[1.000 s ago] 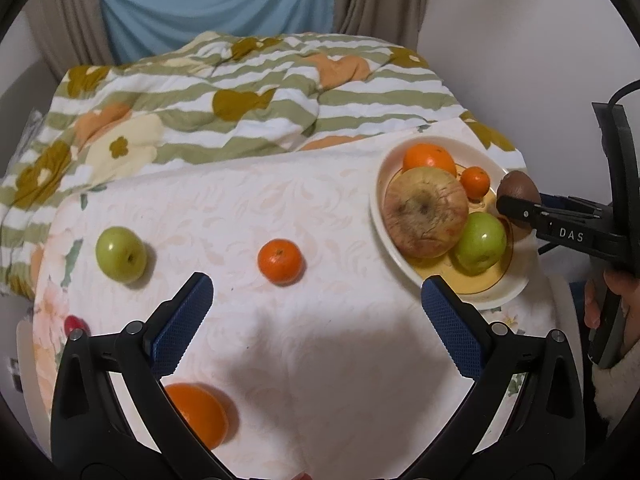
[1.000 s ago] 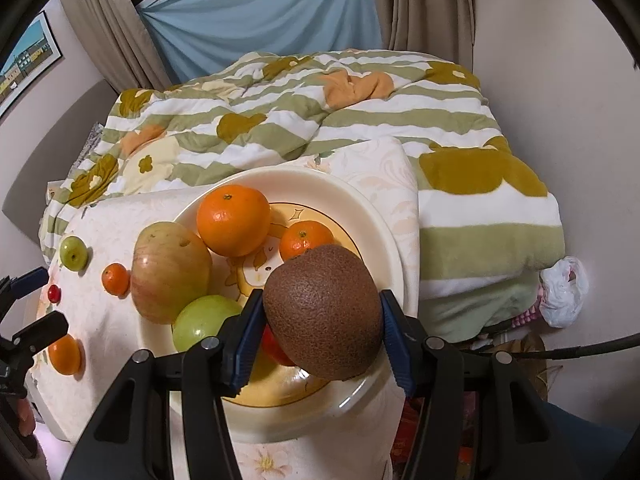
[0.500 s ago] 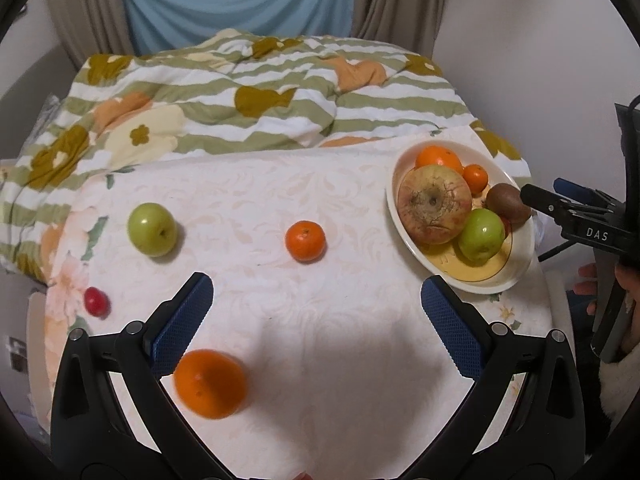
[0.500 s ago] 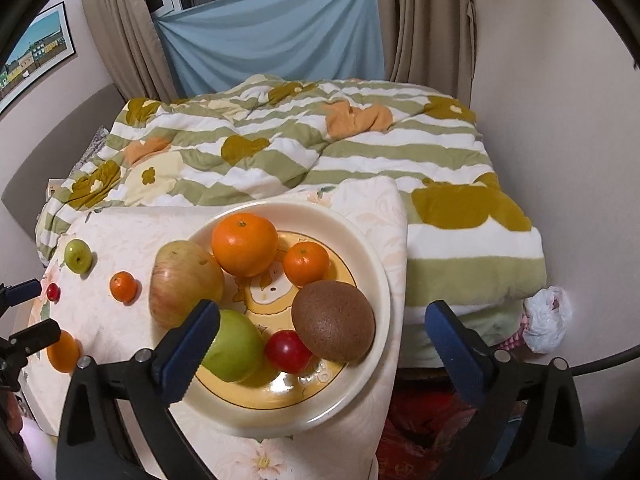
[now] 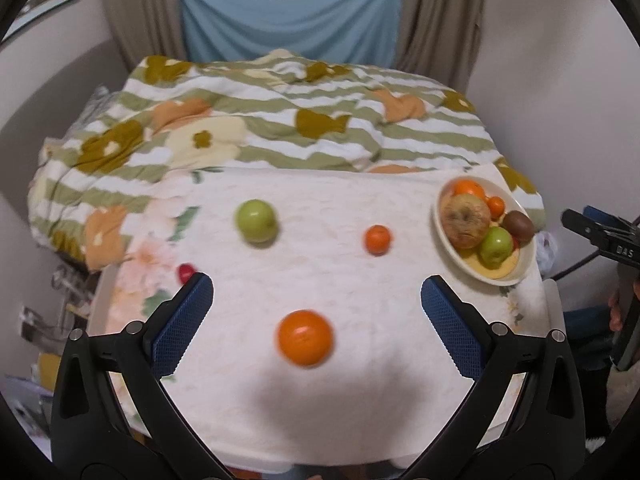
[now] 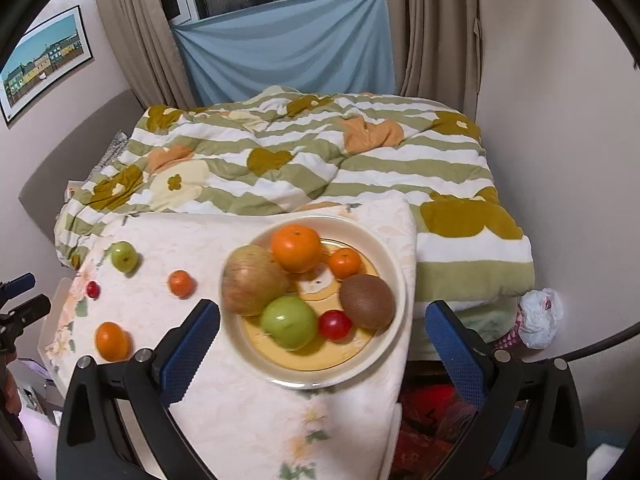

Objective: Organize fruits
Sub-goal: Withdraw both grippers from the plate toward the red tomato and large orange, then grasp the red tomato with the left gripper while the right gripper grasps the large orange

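A cream bowl (image 6: 384, 264) (image 5: 524, 268) at the table's right end holds a brown kiwi (image 6: 367, 301), a large apple (image 6: 252, 280), a green apple (image 6: 288, 322), an orange (image 6: 297, 248), a mandarin (image 6: 345, 263) and a small red fruit (image 6: 334, 324). My right gripper (image 6: 322, 348) hangs open above the bowl's near rim, empty. Loose on the cloth lie an orange (image 5: 306, 338), a mandarin (image 5: 377, 239), a green apple (image 5: 256, 221) and a red fruit (image 5: 185, 273). My left gripper (image 5: 316, 316) is open and empty, raised above the loose orange.
The table carries a pale floral cloth (image 5: 320, 392). Behind it lies a bed with a green-striped quilt (image 6: 320, 160). A white plastic bag (image 6: 540, 318) and clutter sit on the floor at the right. The other gripper and a hand (image 5: 616, 312) show at the right edge.
My right gripper opened and let the kiwi go into the bowl, then rose and drew back. My left gripper lifted and pulled away, so more of the table shows.
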Motion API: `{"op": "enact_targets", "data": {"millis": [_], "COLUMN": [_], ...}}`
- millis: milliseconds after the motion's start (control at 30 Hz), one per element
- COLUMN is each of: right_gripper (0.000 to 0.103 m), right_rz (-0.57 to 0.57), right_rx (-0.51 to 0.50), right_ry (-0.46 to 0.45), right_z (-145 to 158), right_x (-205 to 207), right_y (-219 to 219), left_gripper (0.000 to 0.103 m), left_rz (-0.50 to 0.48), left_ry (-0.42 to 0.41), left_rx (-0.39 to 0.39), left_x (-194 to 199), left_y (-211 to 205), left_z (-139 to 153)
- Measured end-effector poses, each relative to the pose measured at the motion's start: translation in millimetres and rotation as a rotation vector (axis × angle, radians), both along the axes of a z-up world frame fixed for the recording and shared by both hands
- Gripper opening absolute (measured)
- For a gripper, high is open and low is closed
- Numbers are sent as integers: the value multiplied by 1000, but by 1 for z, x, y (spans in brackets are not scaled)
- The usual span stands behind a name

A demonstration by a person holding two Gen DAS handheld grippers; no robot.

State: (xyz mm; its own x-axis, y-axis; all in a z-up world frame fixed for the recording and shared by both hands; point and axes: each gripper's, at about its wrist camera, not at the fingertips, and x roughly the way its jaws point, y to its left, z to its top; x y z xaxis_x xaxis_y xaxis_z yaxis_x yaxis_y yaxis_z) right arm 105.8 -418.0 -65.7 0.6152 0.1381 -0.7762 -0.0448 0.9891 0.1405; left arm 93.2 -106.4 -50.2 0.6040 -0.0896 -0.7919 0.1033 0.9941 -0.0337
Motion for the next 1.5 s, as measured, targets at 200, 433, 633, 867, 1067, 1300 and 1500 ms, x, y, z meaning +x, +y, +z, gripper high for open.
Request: {"op": "enact_targets", "data": {"millis": [200, 433, 633, 867, 1067, 1300, 1500], "right_gripper": [102, 102, 102, 102, 102, 102, 102], "right_rz": [2, -42, -69, -130, -175, -196, -184], "right_rx": [14, -3, 3, 37, 46, 46, 14], "right_ry": [8, 11, 27, 80, 113, 130, 138], "right_z": [15, 19, 9, -17, -43, -71, -88], "right_x": [-13, -28, -36, -43, -46, -44, -40], "right_y": [39, 97, 152, 204, 231, 258, 274], "left_gripper": [103, 103, 103, 103, 103, 96, 81], "left_rz": [32, 2, -63, -150, -236, -330, -380], "left_ry": [5, 10, 36, 57, 77, 121, 141], "left_rx": [-14, -7, 10, 34, 20, 18, 31], "left_x": [-6, 0, 14, 31, 52, 72, 87], "left_y": [50, 107, 145, 175, 182, 174, 167], "left_z": [3, -1, -18, -46, -74, -109, -131]}}
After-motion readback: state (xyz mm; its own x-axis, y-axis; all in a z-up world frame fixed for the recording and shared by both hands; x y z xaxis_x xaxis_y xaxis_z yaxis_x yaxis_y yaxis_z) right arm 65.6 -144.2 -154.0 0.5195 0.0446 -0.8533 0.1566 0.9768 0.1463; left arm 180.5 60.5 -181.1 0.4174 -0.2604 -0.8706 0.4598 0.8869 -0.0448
